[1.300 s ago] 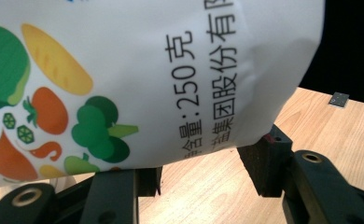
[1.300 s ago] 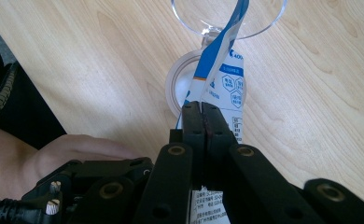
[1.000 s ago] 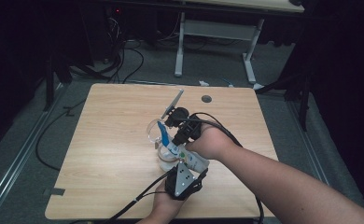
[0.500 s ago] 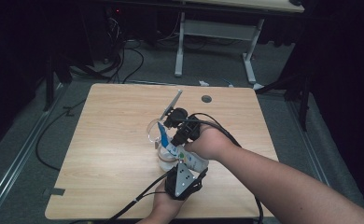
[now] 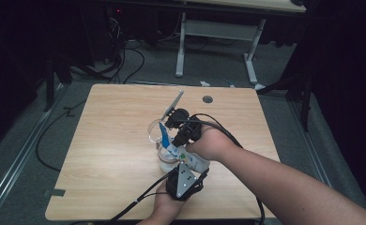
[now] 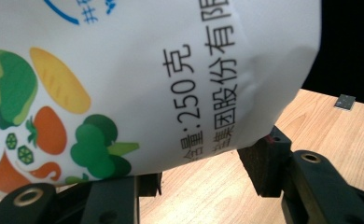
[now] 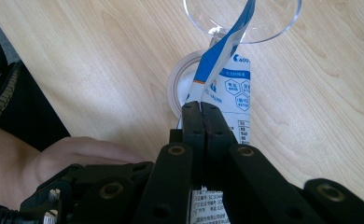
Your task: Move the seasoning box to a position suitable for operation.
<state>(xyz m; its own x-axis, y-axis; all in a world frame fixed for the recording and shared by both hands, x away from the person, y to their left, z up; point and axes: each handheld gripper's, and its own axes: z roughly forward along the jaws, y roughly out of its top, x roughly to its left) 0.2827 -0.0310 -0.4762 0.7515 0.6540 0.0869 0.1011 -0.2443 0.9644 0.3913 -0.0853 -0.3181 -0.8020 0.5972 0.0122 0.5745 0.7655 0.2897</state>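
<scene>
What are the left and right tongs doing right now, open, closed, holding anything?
Left tongs: closed on the body of the white pouch.
Right tongs: shut, pinching the pouch's blue top edge.

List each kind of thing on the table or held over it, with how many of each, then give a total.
Printed pouch: 1
Clear glass vessels: 2, the second under the pouch
Metal strip: 1
Grippers: 2, left and right
Total: 6
</scene>
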